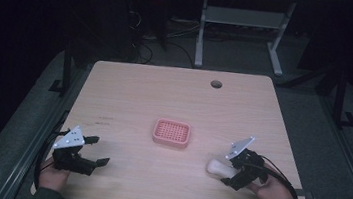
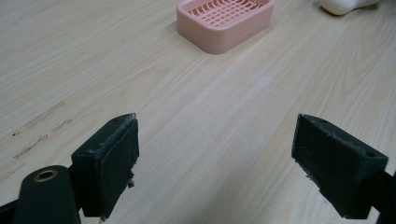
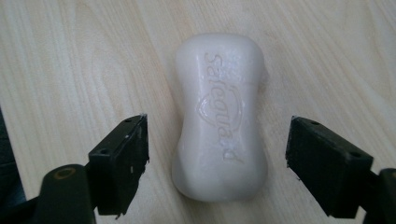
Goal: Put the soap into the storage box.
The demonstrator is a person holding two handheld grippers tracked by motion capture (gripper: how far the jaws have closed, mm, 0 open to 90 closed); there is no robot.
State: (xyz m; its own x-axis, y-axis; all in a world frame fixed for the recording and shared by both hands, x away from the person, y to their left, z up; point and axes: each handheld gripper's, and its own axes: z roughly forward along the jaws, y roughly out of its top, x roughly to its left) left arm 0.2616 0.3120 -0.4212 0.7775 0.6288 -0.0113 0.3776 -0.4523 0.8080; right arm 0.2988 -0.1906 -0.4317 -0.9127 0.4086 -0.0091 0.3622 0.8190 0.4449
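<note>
Soap (image 3: pixel 219 116) lies flat on the table (image 1: pixel 140 90) between my right gripper's (image 3: pixel 217 154) spread jaws, untouched; left gripper (image 2: pixel 215 154) spread, empty; pink dish (image 1: pixel 172 133) sits apart.

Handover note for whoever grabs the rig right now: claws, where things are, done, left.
Right claw: open, straddling the near end of the white embossed soap bar, pads clear of it on both sides.
Left claw: open, nothing between its pads, over bare wood.
Soap bar lies flat on the light wooden table, right of the pink slotted plastic soap dish; dish holds nothing.
Done: right claw lined up on the soap.
Left: probably close on it, lift, set it in the dish.
</note>
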